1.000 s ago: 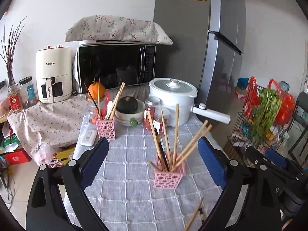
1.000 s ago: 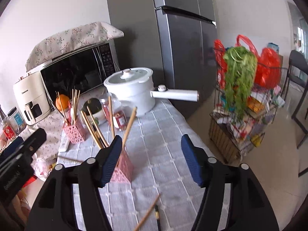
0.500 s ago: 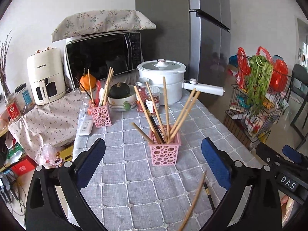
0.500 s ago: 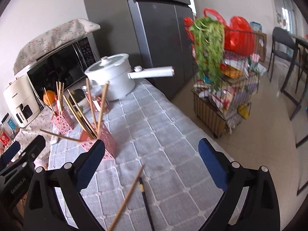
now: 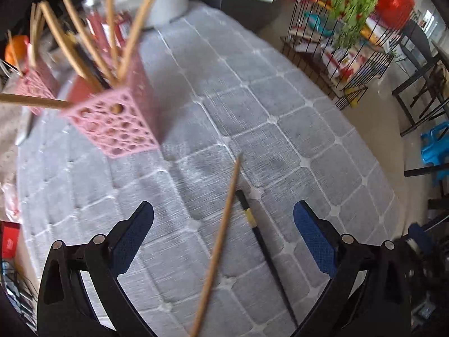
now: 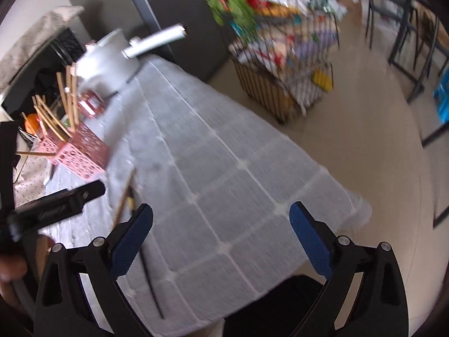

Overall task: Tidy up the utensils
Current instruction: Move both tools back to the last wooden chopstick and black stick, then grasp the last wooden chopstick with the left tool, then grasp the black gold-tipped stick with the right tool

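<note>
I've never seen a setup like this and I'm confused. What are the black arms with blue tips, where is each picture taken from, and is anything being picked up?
There is no robot here. A person holds a two-finger tool in each hand, and a camera on each tool looks forward along its fingers. The black arms with blue pads are those fingers.

One picture is from the left gripper, the other from the right gripper. Both are wide open and hold nothing; the right one's jaws have just been opening.

Both look down at a table under a grey checked tablecloth. A wooden chopstick and a black chopstick lie loose on it, between the left fingers. A pink holder behind them already stands full of chopsticks. A white pot sits further back.
</note>
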The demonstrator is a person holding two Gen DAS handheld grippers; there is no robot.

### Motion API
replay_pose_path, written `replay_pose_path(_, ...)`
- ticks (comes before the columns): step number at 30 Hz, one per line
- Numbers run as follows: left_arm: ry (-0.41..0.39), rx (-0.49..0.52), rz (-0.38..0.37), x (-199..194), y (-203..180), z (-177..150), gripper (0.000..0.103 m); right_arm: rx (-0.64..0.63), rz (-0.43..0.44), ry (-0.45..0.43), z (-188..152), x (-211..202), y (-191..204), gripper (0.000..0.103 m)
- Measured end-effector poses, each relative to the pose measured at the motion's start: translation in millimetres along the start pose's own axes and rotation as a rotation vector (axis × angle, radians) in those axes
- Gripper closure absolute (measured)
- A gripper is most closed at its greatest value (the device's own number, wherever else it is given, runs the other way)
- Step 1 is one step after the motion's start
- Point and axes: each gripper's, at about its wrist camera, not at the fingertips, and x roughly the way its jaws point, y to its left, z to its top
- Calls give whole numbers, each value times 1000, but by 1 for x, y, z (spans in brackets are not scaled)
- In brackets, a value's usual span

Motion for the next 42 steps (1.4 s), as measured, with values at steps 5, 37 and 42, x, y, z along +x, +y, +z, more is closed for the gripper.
replay_pose_path(5,57,-36,-36,35,-3,16,20,-16,-2,24,-3,4,-10,8)
replay_pose_path(37,-394,1,117,-135,47,-47,98,-486,-60,289,-5,115,156,64)
replay_pose_path(42,-446,8,150,-156,51,-58,99,-475,-83,280,-3,113,164,94)
